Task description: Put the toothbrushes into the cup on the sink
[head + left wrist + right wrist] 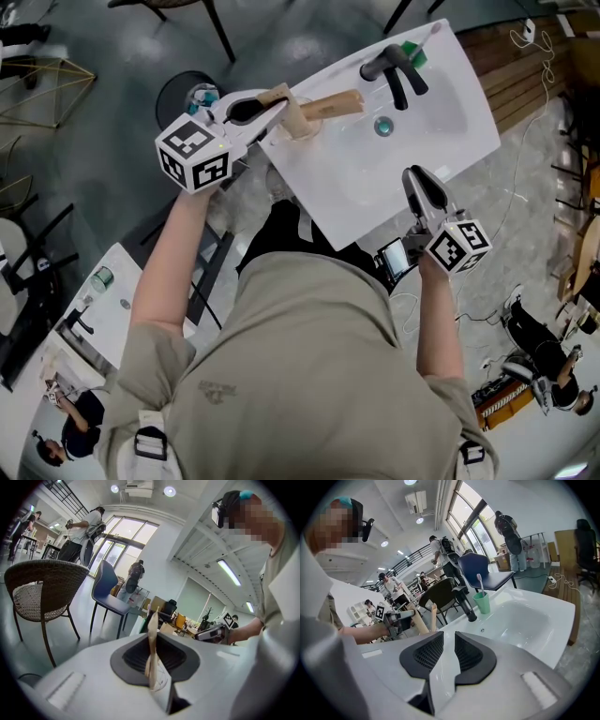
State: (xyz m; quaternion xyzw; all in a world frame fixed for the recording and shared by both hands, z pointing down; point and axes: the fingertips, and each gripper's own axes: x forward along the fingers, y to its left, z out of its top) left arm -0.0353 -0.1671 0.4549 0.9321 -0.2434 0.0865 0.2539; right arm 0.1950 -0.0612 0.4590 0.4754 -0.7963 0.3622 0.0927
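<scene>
A white sink [473,141] runs slantwise in the head view. A green cup [413,53] stands at its far end beside the black faucet [394,70]. A white toothbrush [478,583] stands in the cup [482,603]. My left gripper [272,108] hovers at the sink's left corner. Its jaws [152,663] are shut on a thin tan toothbrush packet [152,634]. A second tan packet [330,105] lies beside it on the sink rim. My right gripper [415,176] hangs over the sink's near edge. Nothing sits in the narrow gap between its jaws [445,651].
The drain [382,126] sits mid-basin. A round dark stool [187,92] stands on the floor behind the left gripper. Another small sink [103,314] is at lower left. Chairs [44,597] and several people surround the area, and cables [525,122] trail on the right.
</scene>
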